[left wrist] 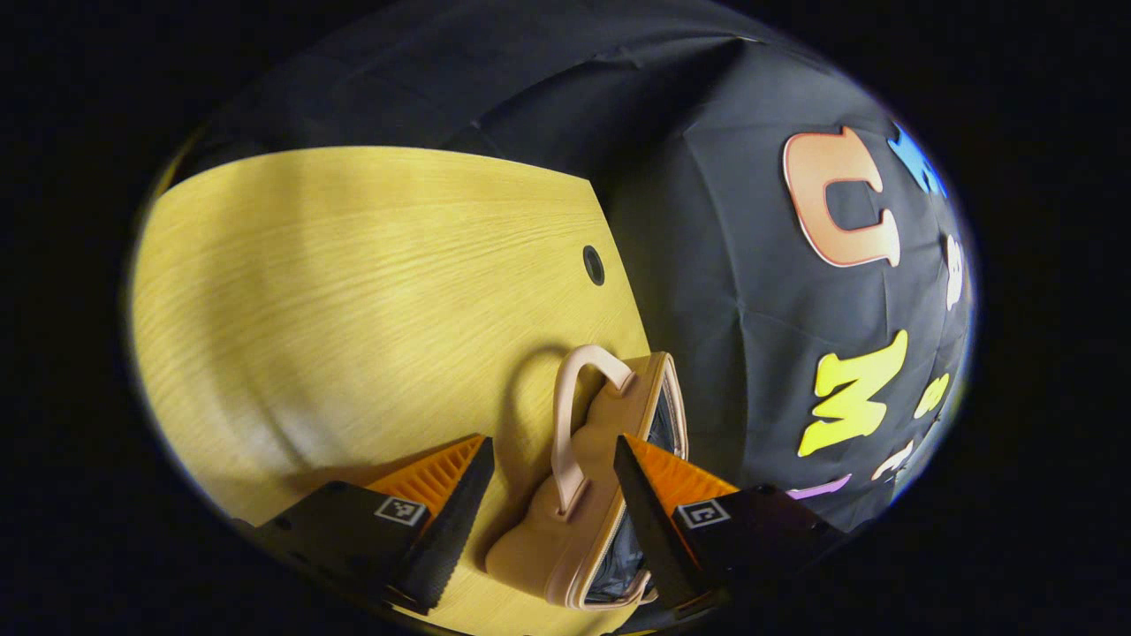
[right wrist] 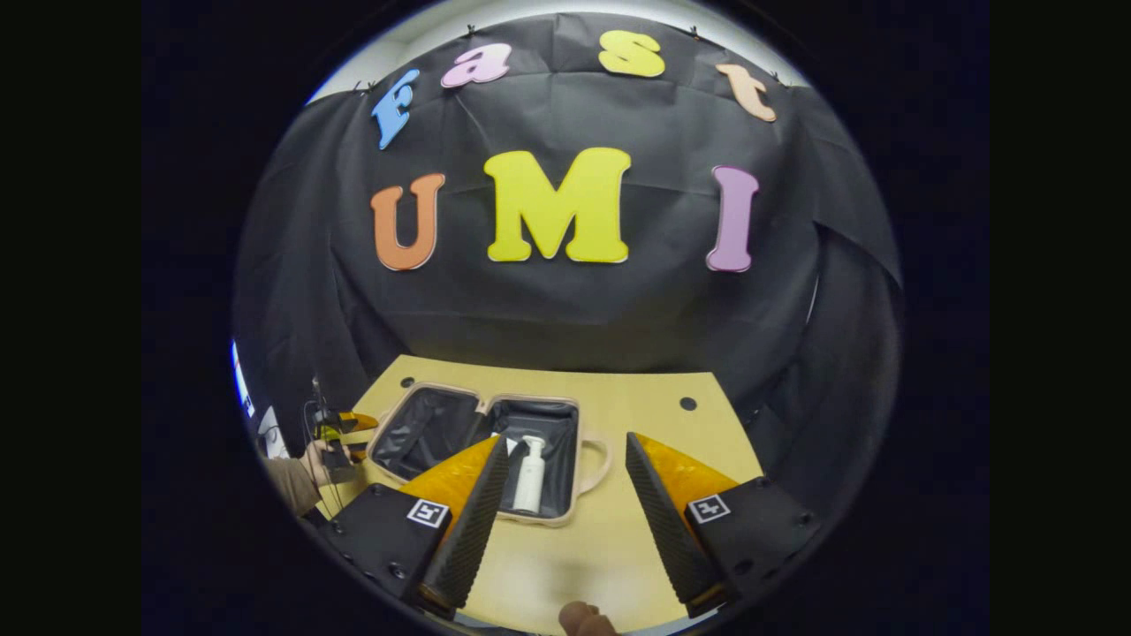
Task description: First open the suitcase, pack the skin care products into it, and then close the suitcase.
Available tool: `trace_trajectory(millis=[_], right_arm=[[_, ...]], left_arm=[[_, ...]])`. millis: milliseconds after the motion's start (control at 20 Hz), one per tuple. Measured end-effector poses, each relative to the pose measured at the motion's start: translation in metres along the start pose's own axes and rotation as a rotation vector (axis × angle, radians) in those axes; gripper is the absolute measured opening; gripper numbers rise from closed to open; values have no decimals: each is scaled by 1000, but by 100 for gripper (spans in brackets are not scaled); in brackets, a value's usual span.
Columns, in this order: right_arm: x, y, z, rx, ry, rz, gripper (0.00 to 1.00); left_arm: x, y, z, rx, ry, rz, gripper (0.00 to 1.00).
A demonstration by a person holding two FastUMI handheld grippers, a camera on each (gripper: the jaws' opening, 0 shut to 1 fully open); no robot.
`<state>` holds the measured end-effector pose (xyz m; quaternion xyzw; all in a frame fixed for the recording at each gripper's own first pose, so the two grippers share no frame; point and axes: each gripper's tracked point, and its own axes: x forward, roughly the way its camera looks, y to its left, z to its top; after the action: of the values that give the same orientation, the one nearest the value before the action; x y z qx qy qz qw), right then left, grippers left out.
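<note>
Pale pink suitcase (left wrist: 574,495) lying between the spread fingers of the left gripper (left wrist: 552,499) on the wooden table (left wrist: 353,291), right gripper view: right gripper (right wrist: 565,503) wide apart, empty, open suitcase (right wrist: 482,442) beyond it, white bottle (right wrist: 530,473) inside the right half

The right gripper's finger (right wrist: 468,521) hides part of the suitcase's (right wrist: 579,495) near rim, and the far-off left gripper (right wrist: 340,442) is too small to read.
</note>
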<state>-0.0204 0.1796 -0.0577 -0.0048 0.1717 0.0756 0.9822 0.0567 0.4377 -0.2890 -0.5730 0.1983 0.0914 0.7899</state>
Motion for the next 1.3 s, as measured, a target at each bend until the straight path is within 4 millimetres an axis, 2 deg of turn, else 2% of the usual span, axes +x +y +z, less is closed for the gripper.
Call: trace_trajectory(millis=[50, 100, 150, 200, 250, 300, 350, 400, 500, 600, 700, 900, 1000, 1100, 1300], right_arm=[[-4, -4, -2, -1, -1, -12, 80], [-7, -5, -3, 0, 2, -15, 80], [-9, -7, -4, 4, 1, -22, 80], [-11, -10, -2, 9, -1, -28, 80], [-12, -13, 0, 18, -6, -33, 80], [-15, -16, 5, 28, -17, -38, 80], [-17, -19, 10, 37, -32, -42, 80], [-19, -22, 14, 36, -46, -50, 80], [-23, -34, 19, 22, -69, -68, 77], [-26, -39, 24, 28, -86, -63, 80], [-27, -49, 29, 23, -108, -57, 80], [-31, -75, 39, -16, -162, -55, 80], [-34, -91, 51, -56, -226, -70, 77], [-38, -96, 54, -83, -269, -51, 80], [-36, -106, 48, -82, -255, 22, 79]], left_arm=[[4, 2, -3, 7, 10, 8, 83], [5, 3, -5, 18, 18, 16, 71], [8, 5, -5, 29, 17, 26, 78], [6, 1, -3, 32, 5, 15, 39], [8, -1, 1, 39, -15, 15, 48], [8, -2, 5, 46, -35, 22, 33], [9, -1, 4, 58, -42, 37, 37], [5, -2, 5, 76, -49, 49, 16], [4, -5, 4, 111, -59, 83, 9], [-1, -12, 5, 181, -85, 117, 6], [-11, -31, 14, 271, -138, 125, 5], [-37, -97, 16, 467, -238, 120, 5], [-52, -129, 8, 591, -295, 124, 5], [-65, -162, -8, 706, -346, 123, 4], [-80, -221, -46, 799, -421, 132, 5]])
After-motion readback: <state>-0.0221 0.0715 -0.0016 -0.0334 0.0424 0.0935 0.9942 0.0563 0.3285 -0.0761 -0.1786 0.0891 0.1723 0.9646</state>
